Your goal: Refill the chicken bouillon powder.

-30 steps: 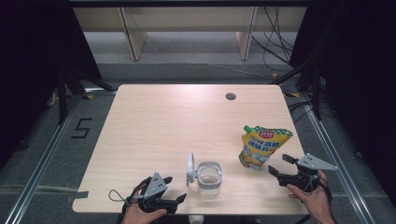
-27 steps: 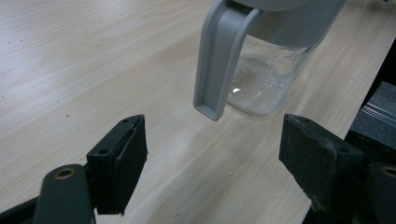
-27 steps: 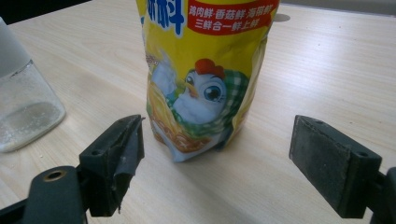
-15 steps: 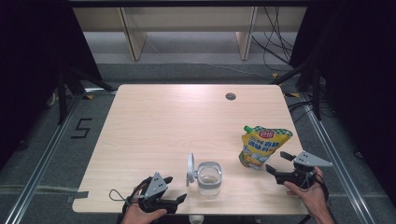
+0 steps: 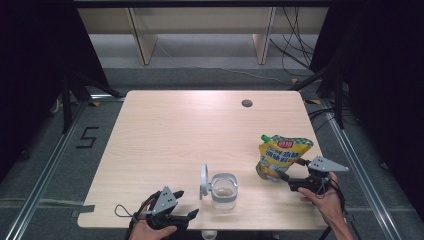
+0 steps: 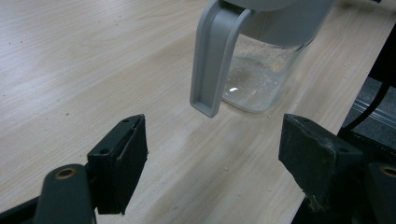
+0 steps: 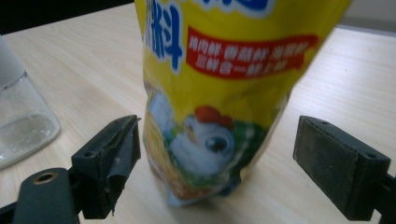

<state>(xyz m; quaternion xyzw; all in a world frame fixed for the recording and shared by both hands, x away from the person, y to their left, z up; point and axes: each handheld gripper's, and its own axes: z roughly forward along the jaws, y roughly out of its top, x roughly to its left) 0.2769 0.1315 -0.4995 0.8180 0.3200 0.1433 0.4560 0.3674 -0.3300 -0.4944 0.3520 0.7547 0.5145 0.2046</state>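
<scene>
Right hand-held gripper [image 5: 291,176], jaws spread wide, pointing at the base of a yellow stand-up pouch [image 5: 281,157] that stands upright on the tabletop [image 5: 190,135]. In the right gripper view the pouch [image 7: 224,93] sits between the two black jaws without touching either; the left jaw lies just beside its lower edge, the right jaw stands well apart from it. The pouch carries a green spout cap at its upper corner, a small red brand patch near the top, blue Chinese characters below it, a red banner with white Chinese characters, and a cartoon chicken near the base; none of this lettering can be read with certainty.

Left hand-held gripper [image 5: 186,205], jaws likewise wide and holding nothing, resting low at the near tabletop edge. Ahead of it, and near, stands a clear glass jar [image 5: 223,191] with a grey collar and a grey lid [image 5: 204,181] flipped up on the side toward this hand-held gripper. In the left gripper view the lid [image 6: 215,56] hangs ahead of the gap between the jaws, and a thin layer of pale grains lies in the jar [image 6: 261,79] bottom.

A painted "5" [image 5: 88,137] marks the floor, beyond the left hand-held gripper's outer side.
</scene>
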